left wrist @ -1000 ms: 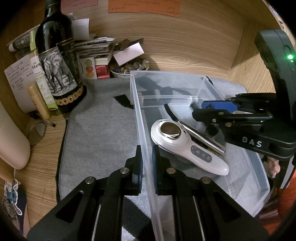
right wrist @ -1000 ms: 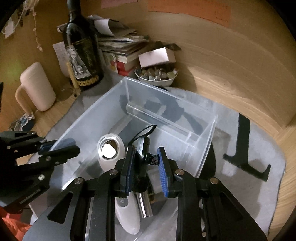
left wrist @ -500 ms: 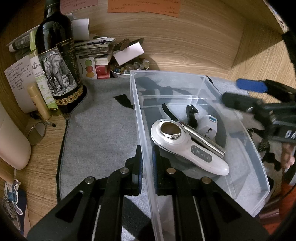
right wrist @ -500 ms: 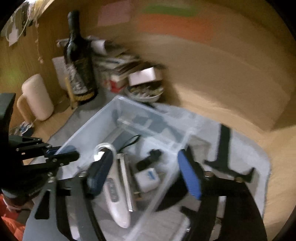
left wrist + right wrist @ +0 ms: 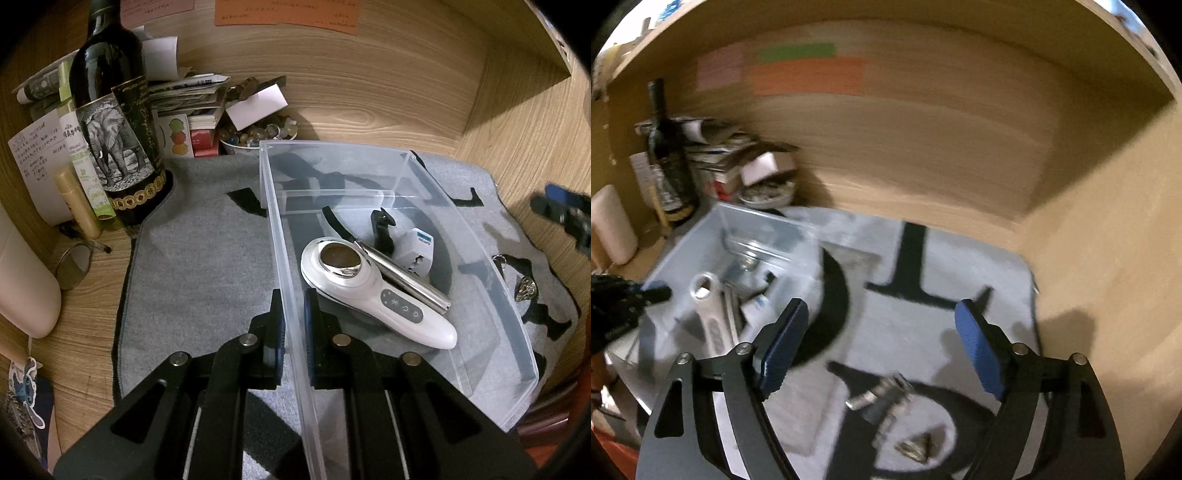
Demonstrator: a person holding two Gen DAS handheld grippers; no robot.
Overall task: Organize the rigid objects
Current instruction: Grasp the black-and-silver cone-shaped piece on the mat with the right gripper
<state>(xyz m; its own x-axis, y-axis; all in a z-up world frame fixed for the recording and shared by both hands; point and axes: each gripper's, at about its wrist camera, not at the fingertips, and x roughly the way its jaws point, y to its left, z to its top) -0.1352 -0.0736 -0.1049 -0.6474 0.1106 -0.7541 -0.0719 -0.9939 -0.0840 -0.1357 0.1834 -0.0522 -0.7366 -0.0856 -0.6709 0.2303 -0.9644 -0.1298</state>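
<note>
Wood-grain walls close in a desk nook, and a grey mat with black shapes covers the desk under your work. Much of the right wrist view is smeared by blur, so the small metal pieces lying on the mat below your right gripper cannot be made out beyond a silvery clip shape and a darker bit beside it. In the left wrist view that gripper is only a dark, blue-tipped form cut off at the right edge.

Your left gripper is clenched on the near left wall of the clear plastic bin — one pad outside, one inside. Your right gripper is spread wide with nothing between its blue pads, hanging over the mat to the right of the bin.

Inside the bin, in front of its clear divider, lie a white handheld device with a shiny round head and three buttons, a silver rod touching its far side, a white plug adapter and a small black clip with a black strap.

Left of the mat stands a dark wine bottle with an elephant label; behind it are stacked papers and a bowl of marbles, and coloured notes are stuck to the back wall.
</note>
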